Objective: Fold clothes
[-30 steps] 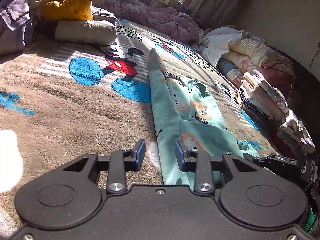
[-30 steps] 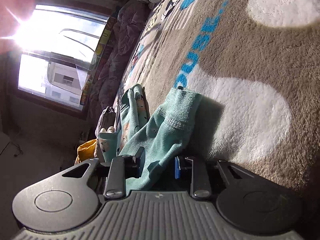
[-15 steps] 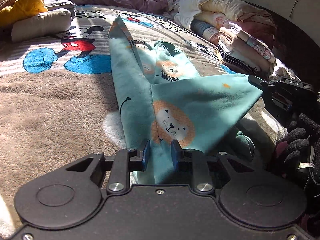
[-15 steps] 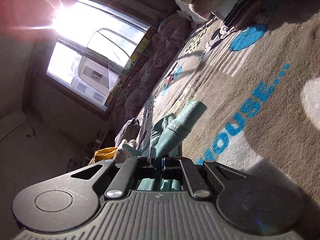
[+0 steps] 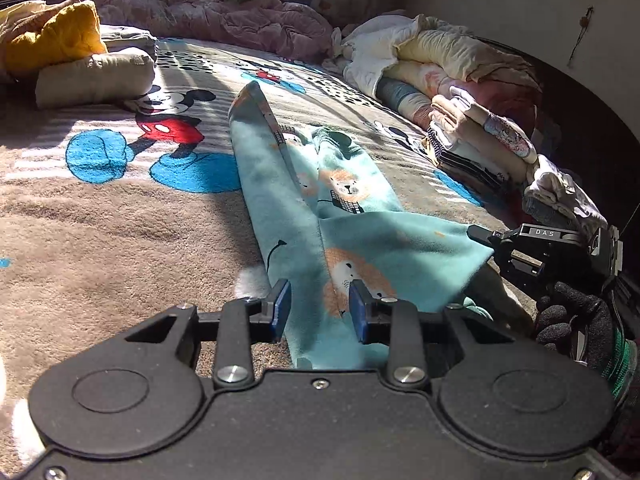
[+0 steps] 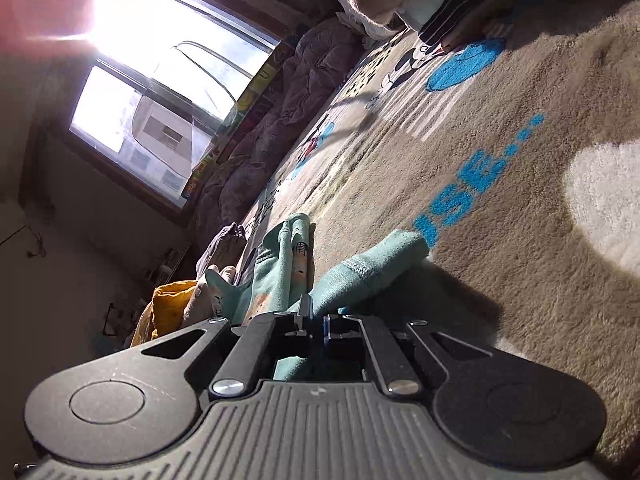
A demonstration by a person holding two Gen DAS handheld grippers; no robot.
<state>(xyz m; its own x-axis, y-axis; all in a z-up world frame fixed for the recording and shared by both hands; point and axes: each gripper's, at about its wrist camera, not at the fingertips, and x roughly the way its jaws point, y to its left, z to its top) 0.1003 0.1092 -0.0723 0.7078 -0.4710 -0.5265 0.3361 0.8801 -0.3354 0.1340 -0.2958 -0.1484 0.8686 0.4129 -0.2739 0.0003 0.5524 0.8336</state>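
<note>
Teal lion-print children's pants (image 5: pixel 348 200) lie lengthwise on the brown Mickey Mouse blanket (image 5: pixel 100 232), with the near end lifted and folded. My left gripper (image 5: pixel 319 309) is open, its blue pads on either side of the near fabric edge without pinching it. My right gripper (image 6: pixel 316 322) is shut on a teal cuff of the pants (image 6: pixel 360 272) and holds it just above the blanket. The right gripper also shows in the left wrist view (image 5: pixel 544 256), in a black-gloved hand, holding the pants' right corner taut.
A stack of folded clothes (image 5: pixel 480 136) and rumpled bedding (image 5: pixel 432 56) lie at the right. A yellow garment (image 5: pixel 52 36) and a cream roll (image 5: pixel 96 76) lie at the back left. A purple quilt (image 5: pixel 224 20) lies under the window (image 6: pixel 160 80).
My left gripper's jaws have opened wider around the fabric and pulled back slightly. My right gripper stayed shut on the cuff and moved lower, towards the blanket.
</note>
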